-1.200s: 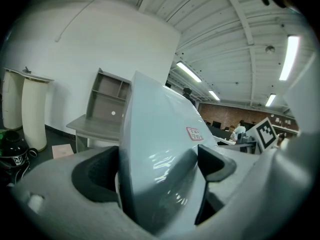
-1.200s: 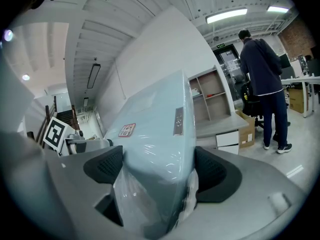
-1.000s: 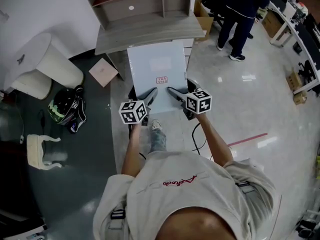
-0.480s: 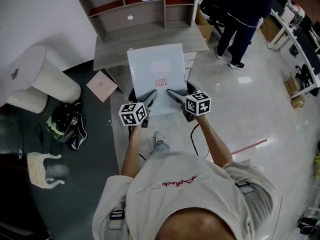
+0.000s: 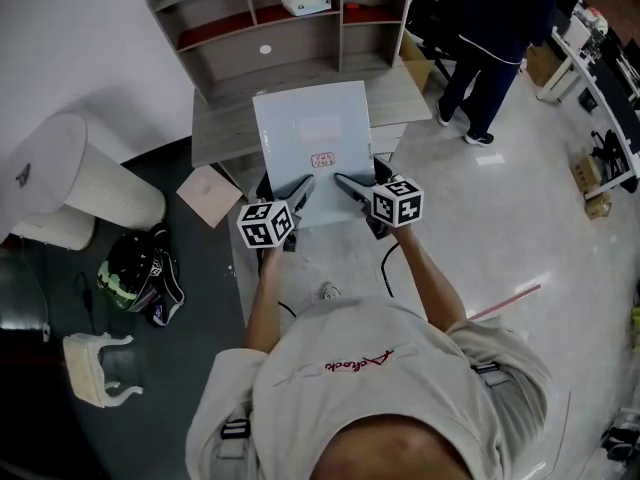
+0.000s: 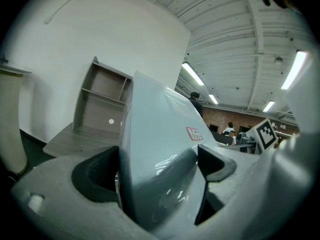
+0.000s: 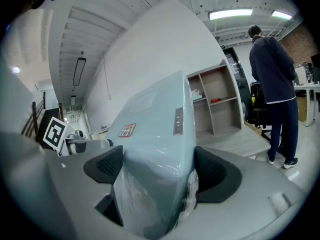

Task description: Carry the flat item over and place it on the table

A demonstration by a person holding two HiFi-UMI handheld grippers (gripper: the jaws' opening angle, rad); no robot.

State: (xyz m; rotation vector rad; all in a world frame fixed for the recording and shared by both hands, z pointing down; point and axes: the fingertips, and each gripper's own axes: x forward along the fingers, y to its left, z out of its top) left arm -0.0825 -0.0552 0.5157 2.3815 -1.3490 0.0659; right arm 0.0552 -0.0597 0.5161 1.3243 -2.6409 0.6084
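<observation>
Gripping a pale flat item [image 5: 313, 148] by its near edge, the left gripper [image 5: 298, 190] and right gripper [image 5: 346, 186] held it above a grey table [image 5: 215, 133].

A helmet [image 5: 135, 273] lies on the dark floor [image 5: 150, 413] near a pink card [image 5: 207, 195]; a person [image 5: 492, 28] stands farther off.

Table [image 5: 212, 133] shows open top at left and right ends — flat item [image 5: 312, 143] hides the middle; shelf unit [image 5: 290, 43] blocks the back, person [image 5: 495, 28] stands right.
</observation>
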